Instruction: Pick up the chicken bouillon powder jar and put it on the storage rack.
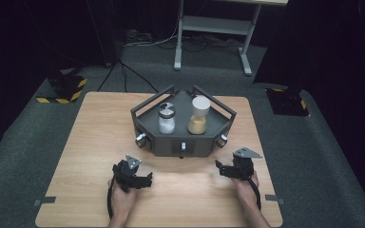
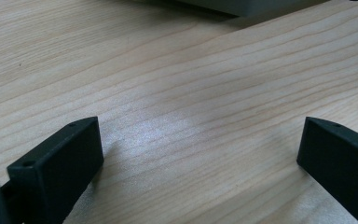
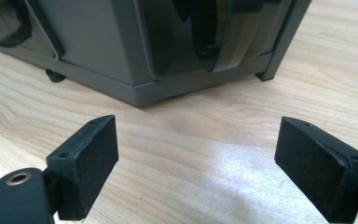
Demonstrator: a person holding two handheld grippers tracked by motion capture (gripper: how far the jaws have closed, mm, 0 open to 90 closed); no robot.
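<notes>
Currently both claws, left claw (image 1: pixel 148 179) and right claw (image 1: pixel 218 167), rest wide open and empty on the worktop (image 1: pixel 95 142), near the grey rack (image 1: pixel 183 137).

Pale wood-grain table (image 1: pixel 85 142); dark grey rack (image 1: pixel 183 142); jar (image 1: pixel 167 119) of white grains; jar (image 1: pixel 198 115) of tan grains, white lid; black grippers (image 1: pixel 140 179) (image 1: pixel 224 169); yellow-black striped block (image 1: pixel 62 89).

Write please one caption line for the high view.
Two open tongs, left and right, rest on a wooden table before a grey rack holding two jars.
</notes>
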